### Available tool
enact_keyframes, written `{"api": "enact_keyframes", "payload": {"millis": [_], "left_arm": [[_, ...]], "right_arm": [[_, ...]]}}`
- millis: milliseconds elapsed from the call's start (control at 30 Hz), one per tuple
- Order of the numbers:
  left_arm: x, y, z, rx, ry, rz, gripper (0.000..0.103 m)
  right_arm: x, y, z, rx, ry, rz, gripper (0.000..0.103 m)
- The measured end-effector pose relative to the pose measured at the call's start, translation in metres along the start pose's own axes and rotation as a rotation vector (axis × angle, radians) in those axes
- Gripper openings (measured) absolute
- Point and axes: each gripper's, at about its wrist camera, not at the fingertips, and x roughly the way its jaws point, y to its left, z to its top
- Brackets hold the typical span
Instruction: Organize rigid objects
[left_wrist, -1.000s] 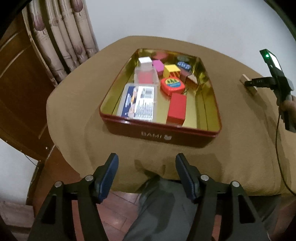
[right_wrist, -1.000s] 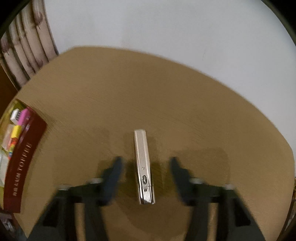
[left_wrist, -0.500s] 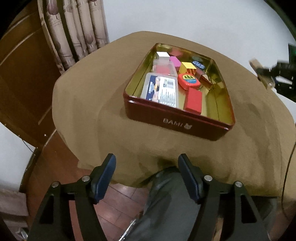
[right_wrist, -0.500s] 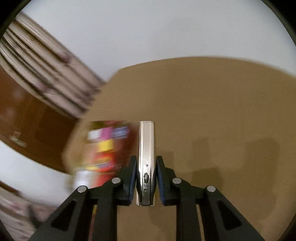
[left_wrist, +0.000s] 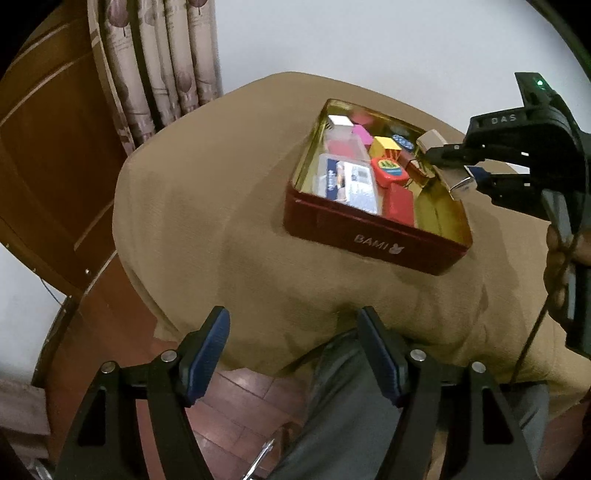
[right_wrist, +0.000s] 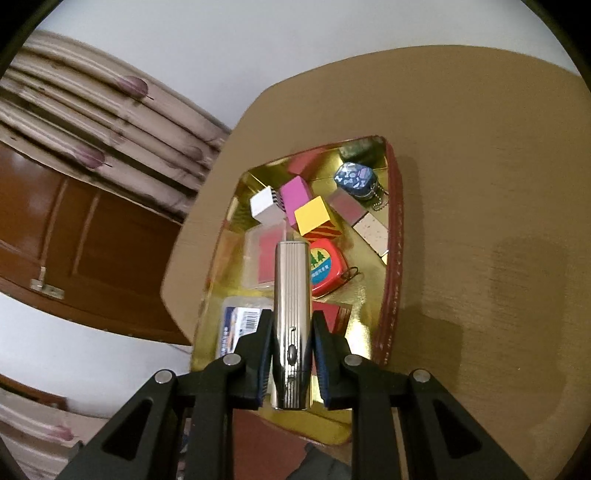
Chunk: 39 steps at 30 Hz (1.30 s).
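Observation:
A red tin (left_wrist: 373, 242) with a gold inside stands on the tan-clothed table. It holds a yellow block (right_wrist: 314, 218), a pink block (right_wrist: 295, 194), a white block (right_wrist: 264, 206), a red tape measure (right_wrist: 327, 267), a clear plastic box (right_wrist: 240, 325) and other small pieces. My right gripper (right_wrist: 291, 317) is shut on a ribbed silver case (right_wrist: 291, 288) and hangs over the tin's near half. In the left wrist view that gripper (left_wrist: 456, 166) holds the case (left_wrist: 458, 182) above the tin's right side. My left gripper (left_wrist: 293, 317) stands open with nothing in it, off the table's front edge.
The tan cloth (left_wrist: 207, 206) hangs over the table's rounded edge. A patterned curtain (left_wrist: 162, 66) and a brown wooden door (left_wrist: 48, 155) stand at the left. A person's trouser leg (left_wrist: 347, 402) and the wood floor lie below my left gripper.
My right gripper closed on the silver case, lifted it off the cloth and swung it left over the tin. My left gripper drifted left, so the tin now sits further right in its view.

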Motion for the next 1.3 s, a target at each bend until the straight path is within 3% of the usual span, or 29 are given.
{"api": "enact_keyframes", "payload": {"millis": [200,567,767,1000,1167,1300], "left_arm": [[0.003,0.007,-0.001,-0.021,0.009,-0.026,0.068],[0.000,0.010,-0.003,-0.031,0.003,-0.051,0.068],[0.001,0.010,-0.002,-0.026,0.010,-0.051,0.068],[0.000,0.008,-0.003,-0.020,-0.007,-0.038,0.068],[-0.008,0.009,0.005,-0.006,-0.052,-0.034,0.068],[-0.014,0.008,0.018,0.002,-0.097,-0.019,0.068]], "right_arm": [[0.010,0.012,-0.002,-0.041,-0.035,-0.173,0.020],[0.032,0.012,-0.012,-0.020,-0.056,-0.333,0.021],[0.030,0.012,-0.013,-0.013,-0.072,-0.346,0.021],[0.006,0.019,-0.012,-0.075,-0.164,-0.348,0.021],[-0.027,0.039,-0.046,-0.288,-0.293,-0.269,0.021],[-0.039,0.058,-0.095,-0.470,-0.407,-0.369,0.033]]}}
